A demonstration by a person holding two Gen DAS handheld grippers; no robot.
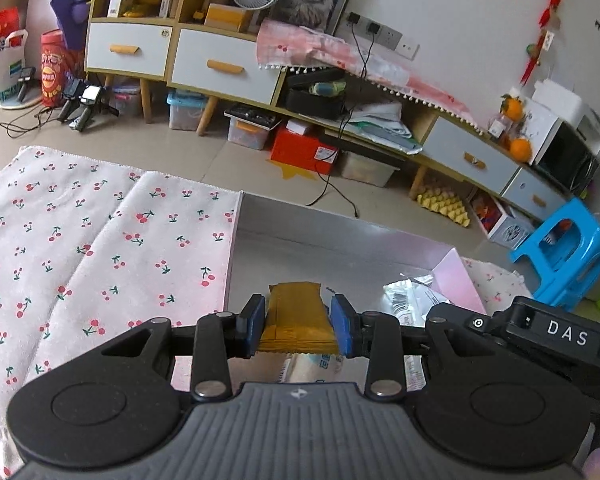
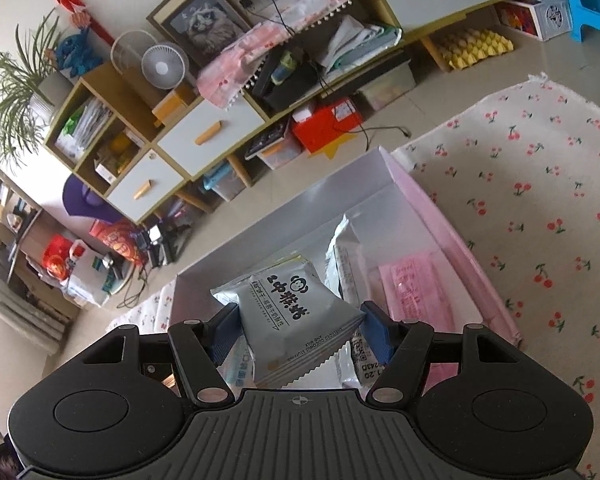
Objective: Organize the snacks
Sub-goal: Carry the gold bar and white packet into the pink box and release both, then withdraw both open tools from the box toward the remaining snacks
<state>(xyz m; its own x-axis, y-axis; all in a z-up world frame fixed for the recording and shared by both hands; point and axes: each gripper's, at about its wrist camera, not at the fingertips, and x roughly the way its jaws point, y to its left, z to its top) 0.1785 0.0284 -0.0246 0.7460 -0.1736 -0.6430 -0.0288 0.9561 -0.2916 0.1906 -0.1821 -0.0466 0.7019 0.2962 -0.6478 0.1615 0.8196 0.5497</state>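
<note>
The cherry-print cloth [image 1: 100,240] covers the surface and fills the 9 o'clock half of the left wrist view; in the right wrist view it lies toward 3 o'clock. On it sits the open box [image 2: 452,240], pink on its outer walls and grey-white inside, which occupies the centre of both views. Beyond the box, toward 12 o'clock, a low cabinet [image 1: 220,68] with white drawers stands against the wall, and a blue stool [image 1: 564,252] stands at 3 o'clock in the left wrist view. Inside the box, the right wrist view shows a pink packet [image 2: 416,288] lying flat at 3 o'clock of the gripper, and an upright silver packet [image 2: 342,256] just beside it toward the centre. The right gripper [image 2: 300,330] holds a grey-silver snack packet [image 2: 296,320] with black characters; both blue pads touch its side edges, and the packet hangs over the box interior. The left gripper [image 1: 298,328] is clamped on a mustard-yellow snack packet [image 1: 296,316], pinched narrow between its blue pads, positioned over the near part of the box. The second gripper's black body appears at 4 o'clock in the left wrist view.
</note>
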